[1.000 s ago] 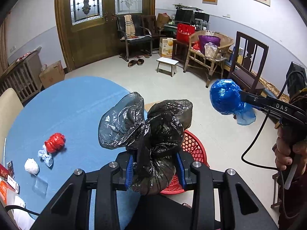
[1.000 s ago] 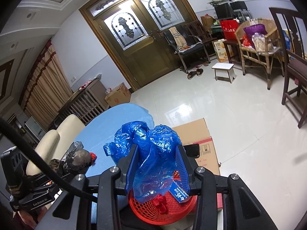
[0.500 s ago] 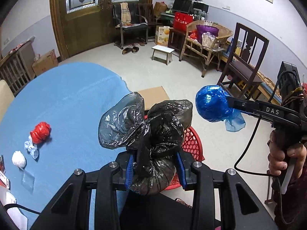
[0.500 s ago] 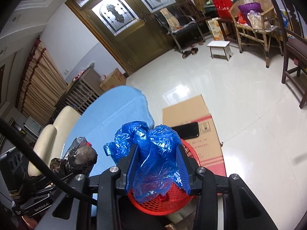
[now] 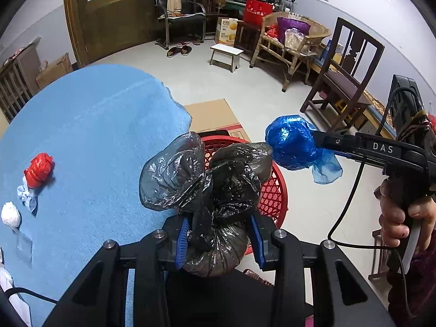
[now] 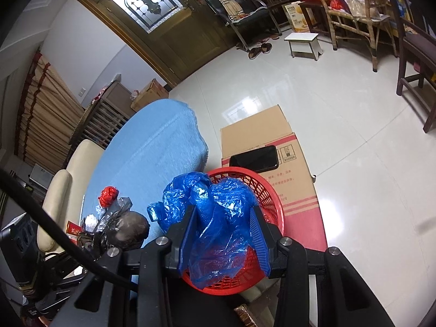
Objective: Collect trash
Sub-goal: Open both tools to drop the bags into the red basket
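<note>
My left gripper [image 5: 219, 238] is shut on a knotted black plastic bag [image 5: 215, 188], held over the near side of a red mesh basket [image 5: 269, 190] on the floor. My right gripper [image 6: 224, 238] is shut on a crumpled blue plastic bag [image 6: 215, 212], above that red basket [image 6: 261, 188]. In the left wrist view the blue bag [image 5: 293, 147] hangs at the tip of the right gripper, just right of the black bag. A red wad [image 5: 39, 169], a pale blue scrap [image 5: 27, 197] and a white wad [image 5: 11, 214] lie on the blue tablecloth [image 5: 95, 125].
A flat cardboard box [image 6: 269, 160] with a dark phone [image 6: 254, 158] on it lies behind the basket. A dark wooden chair [image 5: 343, 87], a wicker bench [image 5: 291, 41] and a white stool [image 5: 226, 55] stand farther off. A cream chair [image 6: 62, 190] sits at the table's far side.
Both grippers have sunk and tipped downward toward the red basket, still holding their bags. The blue bag has come closer to the black one.
</note>
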`<state>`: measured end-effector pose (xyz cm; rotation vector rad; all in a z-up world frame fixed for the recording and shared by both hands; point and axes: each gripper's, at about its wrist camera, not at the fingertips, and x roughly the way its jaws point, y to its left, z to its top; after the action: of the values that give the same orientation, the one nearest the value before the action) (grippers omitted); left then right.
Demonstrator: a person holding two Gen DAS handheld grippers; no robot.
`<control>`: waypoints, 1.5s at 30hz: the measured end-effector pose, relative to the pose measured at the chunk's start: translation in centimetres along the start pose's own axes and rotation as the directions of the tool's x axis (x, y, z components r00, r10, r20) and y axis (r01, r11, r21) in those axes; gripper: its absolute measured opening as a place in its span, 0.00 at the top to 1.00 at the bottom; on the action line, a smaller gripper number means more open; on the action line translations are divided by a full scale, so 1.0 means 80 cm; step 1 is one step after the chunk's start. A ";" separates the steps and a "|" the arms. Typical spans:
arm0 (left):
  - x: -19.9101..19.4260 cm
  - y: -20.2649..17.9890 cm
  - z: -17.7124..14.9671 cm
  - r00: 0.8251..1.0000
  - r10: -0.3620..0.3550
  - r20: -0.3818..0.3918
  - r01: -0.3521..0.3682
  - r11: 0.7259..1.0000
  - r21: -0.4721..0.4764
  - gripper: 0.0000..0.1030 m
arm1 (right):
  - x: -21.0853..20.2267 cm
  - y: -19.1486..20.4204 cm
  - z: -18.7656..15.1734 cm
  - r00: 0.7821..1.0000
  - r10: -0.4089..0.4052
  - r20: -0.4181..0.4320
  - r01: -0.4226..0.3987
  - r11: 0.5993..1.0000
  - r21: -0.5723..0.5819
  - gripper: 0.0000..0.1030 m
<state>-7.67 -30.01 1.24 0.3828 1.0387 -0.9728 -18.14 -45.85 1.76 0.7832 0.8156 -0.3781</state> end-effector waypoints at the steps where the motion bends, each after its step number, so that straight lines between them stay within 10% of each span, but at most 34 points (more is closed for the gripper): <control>1: 0.002 0.001 0.002 1.000 -0.004 -0.004 0.004 1.000 -0.002 0.62 | 0.001 0.000 0.000 1.000 0.002 -0.003 -0.002 1.000 0.001 0.58; 10: 0.015 0.004 0.007 1.000 -0.018 -0.024 0.018 1.000 -0.012 0.38 | 0.014 0.002 -0.002 0.999 -0.003 -0.039 0.003 1.000 0.018 0.55; 31: -0.030 0.073 -0.045 0.995 0.083 0.049 -0.075 0.987 -0.140 0.37 | 0.013 0.015 -0.005 0.999 0.021 -0.043 -0.021 1.000 -0.001 0.51; 45: -0.122 0.209 -0.162 0.925 0.364 0.112 -0.292 0.867 -0.403 0.35 | 0.023 0.103 -0.022 0.993 0.074 -0.093 -0.086 0.987 -0.134 0.51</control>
<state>-2.53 -7.25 0.57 0.1351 0.9283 -0.4713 -13.11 -39.13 3.51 0.7048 0.8803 -0.2139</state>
